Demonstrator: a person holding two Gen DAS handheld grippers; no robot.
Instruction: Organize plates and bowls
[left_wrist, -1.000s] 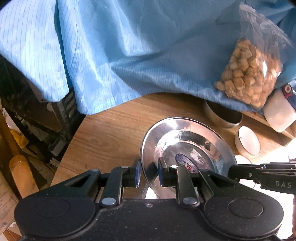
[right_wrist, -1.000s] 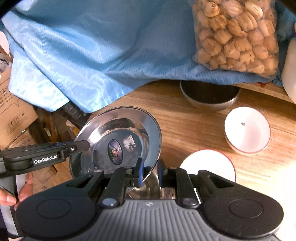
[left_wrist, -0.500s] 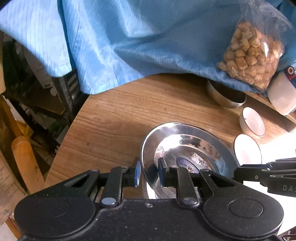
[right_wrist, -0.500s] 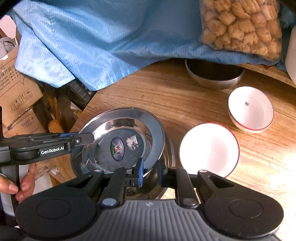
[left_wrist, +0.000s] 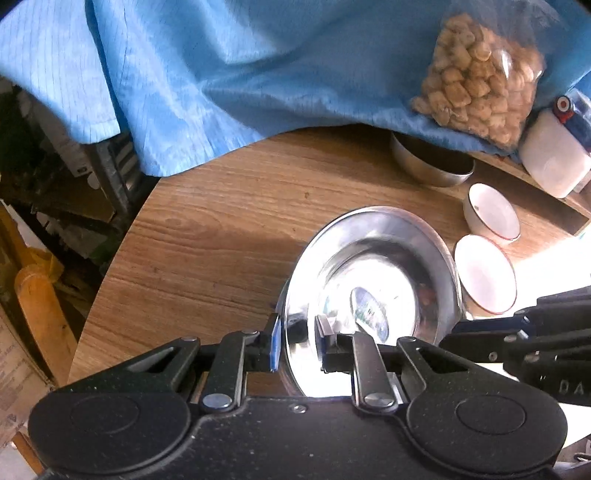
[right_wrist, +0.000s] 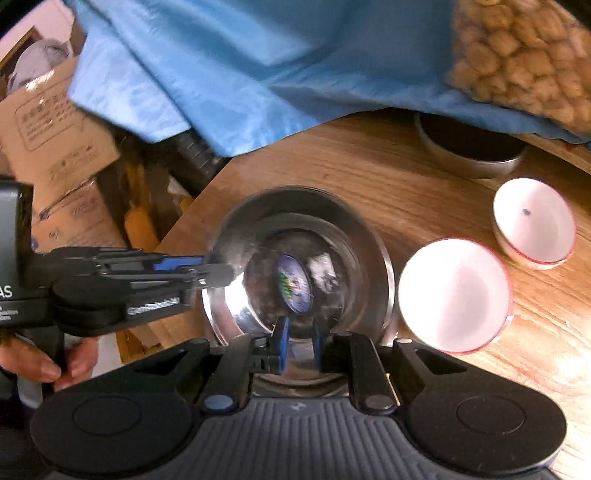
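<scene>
A shiny steel plate (left_wrist: 373, 273) with a round sticker at its centre lies low over the wooden table; it also shows in the right wrist view (right_wrist: 295, 258), seemingly nested in a second steel dish. My left gripper (left_wrist: 297, 343) straddles its near-left rim with a small gap. My right gripper (right_wrist: 297, 341) straddles the near rim, jaws slightly apart. Two white bowls with red rims (right_wrist: 454, 295) (right_wrist: 533, 221) sit to the right. A steel bowl (right_wrist: 469, 147) stands at the back.
A blue cloth (left_wrist: 258, 74) drapes over the back of the table. A clear bag of brown snacks (left_wrist: 476, 81) and a white jar (left_wrist: 554, 158) sit at the back right. Cardboard boxes (right_wrist: 51, 122) lie beyond the rounded left table edge (left_wrist: 122, 240).
The steel plate has come down from a tilted, lifted pose to lie flat over the table. Both grippers' jaws have widened slightly around its rim.
</scene>
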